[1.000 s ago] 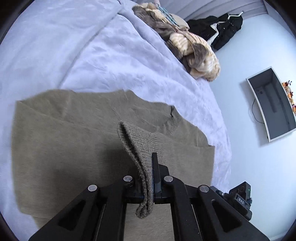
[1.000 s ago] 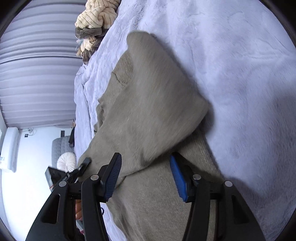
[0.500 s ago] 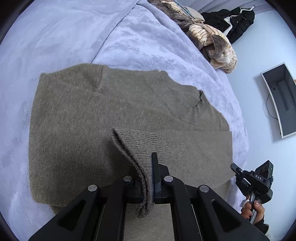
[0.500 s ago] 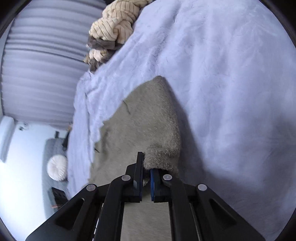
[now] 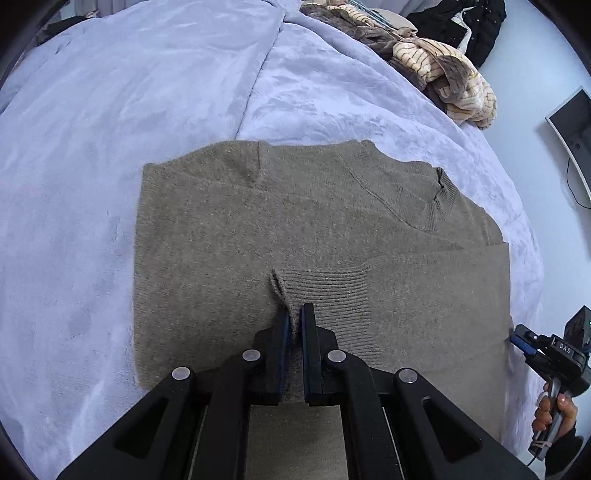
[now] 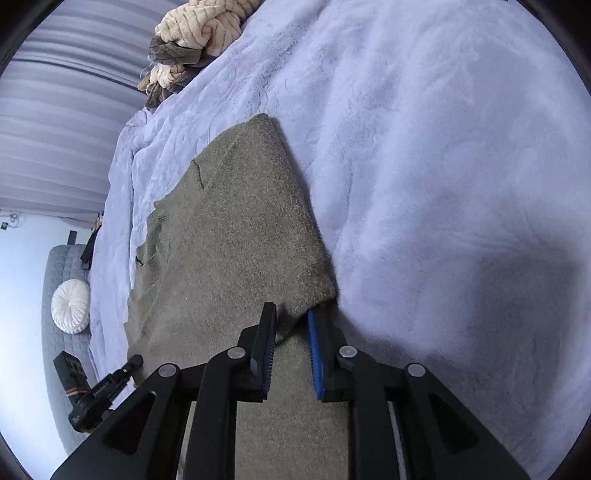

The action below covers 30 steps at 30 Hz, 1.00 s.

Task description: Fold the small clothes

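Observation:
An olive-green knit sweater [image 5: 295,221] lies flat on the pale blue blanket, its collar [image 5: 424,206] at the right. One sleeve is folded across the body, with its ribbed cuff [image 5: 325,291] at the middle. My left gripper [image 5: 294,321] is shut on that cuff, low against the sweater. In the right wrist view the sweater [image 6: 236,229] stretches away from me. My right gripper [image 6: 291,317] is open by a narrow gap, with a folded corner of the sweater between its jaws. The right gripper also shows in the left wrist view [image 5: 546,358] beside the sweater's right edge.
A heap of striped cream and brown clothes [image 5: 436,70] lies at the far edge of the bed [image 5: 110,129], also in the right wrist view [image 6: 192,40]. A dark jacket [image 5: 465,26] hangs behind it. A wall screen [image 5: 572,133] and a grey sofa with a white cushion [image 6: 70,301] stand beside the bed.
My left gripper has carried the sleeve cuff down across the sweater's body. My right gripper, shut on the sweater's corner half a second ago, has opened slightly with the corner laid down.

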Motion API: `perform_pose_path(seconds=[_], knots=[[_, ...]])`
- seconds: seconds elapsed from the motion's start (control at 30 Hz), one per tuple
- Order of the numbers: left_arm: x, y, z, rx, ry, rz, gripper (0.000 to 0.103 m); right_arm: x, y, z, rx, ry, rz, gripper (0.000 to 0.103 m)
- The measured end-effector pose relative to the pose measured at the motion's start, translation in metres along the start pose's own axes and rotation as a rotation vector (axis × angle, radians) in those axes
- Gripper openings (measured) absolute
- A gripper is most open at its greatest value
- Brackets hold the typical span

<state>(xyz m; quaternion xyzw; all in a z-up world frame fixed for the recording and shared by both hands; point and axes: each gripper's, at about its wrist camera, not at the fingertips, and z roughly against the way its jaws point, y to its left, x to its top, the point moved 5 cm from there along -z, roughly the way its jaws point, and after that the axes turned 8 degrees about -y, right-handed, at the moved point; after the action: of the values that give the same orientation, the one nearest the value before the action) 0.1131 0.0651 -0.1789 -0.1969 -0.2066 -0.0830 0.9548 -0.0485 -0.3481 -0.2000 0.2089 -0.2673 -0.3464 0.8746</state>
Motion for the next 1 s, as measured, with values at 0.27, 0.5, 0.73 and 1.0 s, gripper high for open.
perform_pose_path(seconds=[0.27,0.5,0.73,1.0], knots=[[0.005,-0.003,0.004,0.008,-0.008,-0.01,0.006,0.034,-0.002,-0.005,-0.029,-0.03,0.03,0.052],[0.002,-0.012,-0.026,0.077,0.021,-0.096,0.006,0.037,0.008,-0.04,-0.105,0.019,0.097,0.011],[0.01,-0.006,-0.018,0.164,-0.028,-0.161,0.006,0.039,-0.001,-0.032,-0.199,-0.007,0.141,0.013],[0.015,0.018,0.019,0.171,-0.038,-0.123,0.006,0.022,0.008,0.013,-0.182,-0.04,0.152,0.018]])
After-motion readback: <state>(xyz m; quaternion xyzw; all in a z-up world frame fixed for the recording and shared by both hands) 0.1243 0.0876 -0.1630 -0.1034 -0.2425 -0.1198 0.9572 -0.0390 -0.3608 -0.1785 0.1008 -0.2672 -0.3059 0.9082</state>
